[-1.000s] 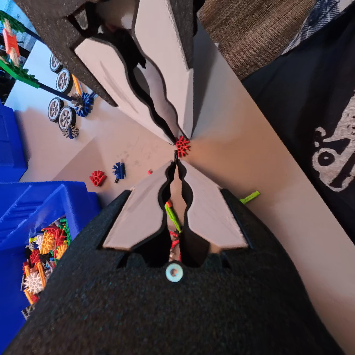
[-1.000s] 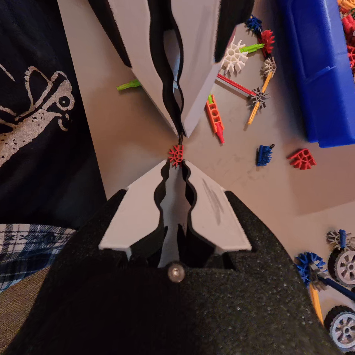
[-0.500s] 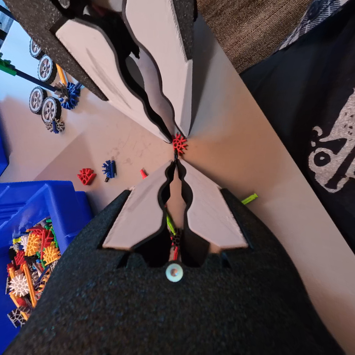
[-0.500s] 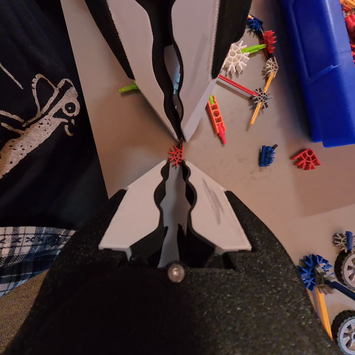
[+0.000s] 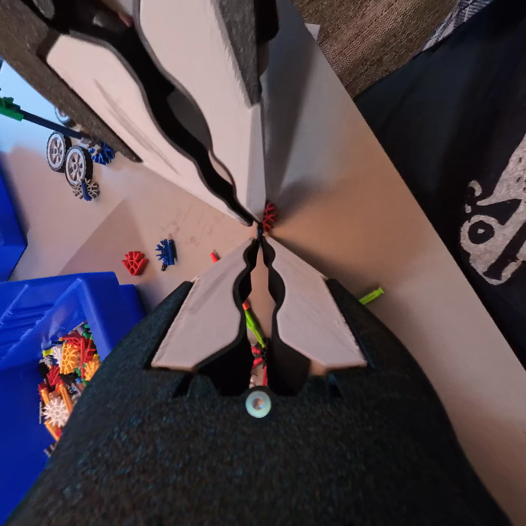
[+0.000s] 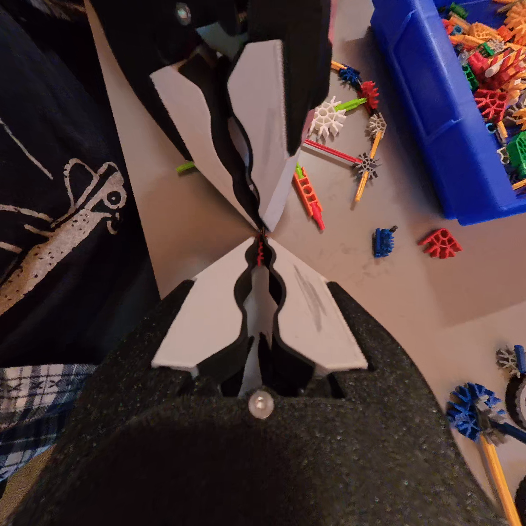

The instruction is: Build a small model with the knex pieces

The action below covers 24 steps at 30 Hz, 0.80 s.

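Note:
My left gripper (image 5: 258, 242) is shut on a short black rod (image 5: 259, 230) that sticks out of its tips. My right gripper (image 5: 256, 220) meets it tip to tip from above, shut on a small red snowflake connector (image 5: 269, 217). The rod's end touches the connector. In the right wrist view the right gripper (image 6: 260, 240) pinches the red connector (image 6: 259, 252) edge-on between its fingers, and the left gripper (image 6: 261, 225) comes in from the top. Both are held above the beige table (image 5: 327, 227), near its edge.
A blue bin (image 5: 71, 299) full of coloured building pieces stands by, also in the right wrist view (image 6: 412, 99). Loose on the table: a red fan connector (image 6: 439, 243), a blue connector (image 6: 382, 242), an orange piece (image 6: 308, 196), a white-snowflake assembly (image 6: 327, 119), a green rod (image 5: 371, 296) and a wheeled model (image 5: 74, 162). A person's dark shirt (image 5: 455, 142) is beyond the table edge.
The two grippers have turned against each other while staying tip to tip. The red connector now shows edge-on in the right wrist view, deeper between the right fingers. Both stay shut.

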{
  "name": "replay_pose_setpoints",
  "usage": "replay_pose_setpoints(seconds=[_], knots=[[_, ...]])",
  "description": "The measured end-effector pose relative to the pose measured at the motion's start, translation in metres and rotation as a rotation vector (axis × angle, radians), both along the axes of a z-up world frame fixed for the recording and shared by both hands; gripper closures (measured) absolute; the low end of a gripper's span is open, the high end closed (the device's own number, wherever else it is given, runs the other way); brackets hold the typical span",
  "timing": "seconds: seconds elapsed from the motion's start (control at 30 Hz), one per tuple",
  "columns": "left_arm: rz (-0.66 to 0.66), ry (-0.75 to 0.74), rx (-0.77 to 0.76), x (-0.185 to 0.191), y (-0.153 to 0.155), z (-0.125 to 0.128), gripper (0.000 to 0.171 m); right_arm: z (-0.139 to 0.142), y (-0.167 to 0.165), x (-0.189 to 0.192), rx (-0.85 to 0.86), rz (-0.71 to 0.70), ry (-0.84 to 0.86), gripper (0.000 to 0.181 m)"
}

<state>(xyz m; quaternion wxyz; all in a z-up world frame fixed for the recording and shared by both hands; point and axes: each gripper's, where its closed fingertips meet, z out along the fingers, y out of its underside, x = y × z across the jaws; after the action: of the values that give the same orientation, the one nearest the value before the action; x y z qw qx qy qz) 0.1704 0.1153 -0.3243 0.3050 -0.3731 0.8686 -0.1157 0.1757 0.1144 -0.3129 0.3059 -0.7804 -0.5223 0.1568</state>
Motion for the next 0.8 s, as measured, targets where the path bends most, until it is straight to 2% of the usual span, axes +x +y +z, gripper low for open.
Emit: replay_pose_setpoints(seconds=[0.03,0.37,0.53,0.8], knots=[[-0.004,0.004,0.006,0.0,0.0,0.0,0.17,-0.002,0.001,-0.001,-0.004,-0.004,0.002,0.179],[-0.011,0.015,0.031,-0.001,0.0,0.0,0.169,-0.008,0.003,-0.001,0.003,-0.014,-0.034,0.181],[0.003,-0.001,0.024,-0.003,0.002,0.004,0.16,-0.008,0.004,0.0,-0.005,-0.015,-0.061,0.181],[-0.031,-0.022,-0.011,-0.003,-0.006,0.008,0.166,-0.008,0.003,0.001,-0.024,-0.015,-0.067,0.181]])
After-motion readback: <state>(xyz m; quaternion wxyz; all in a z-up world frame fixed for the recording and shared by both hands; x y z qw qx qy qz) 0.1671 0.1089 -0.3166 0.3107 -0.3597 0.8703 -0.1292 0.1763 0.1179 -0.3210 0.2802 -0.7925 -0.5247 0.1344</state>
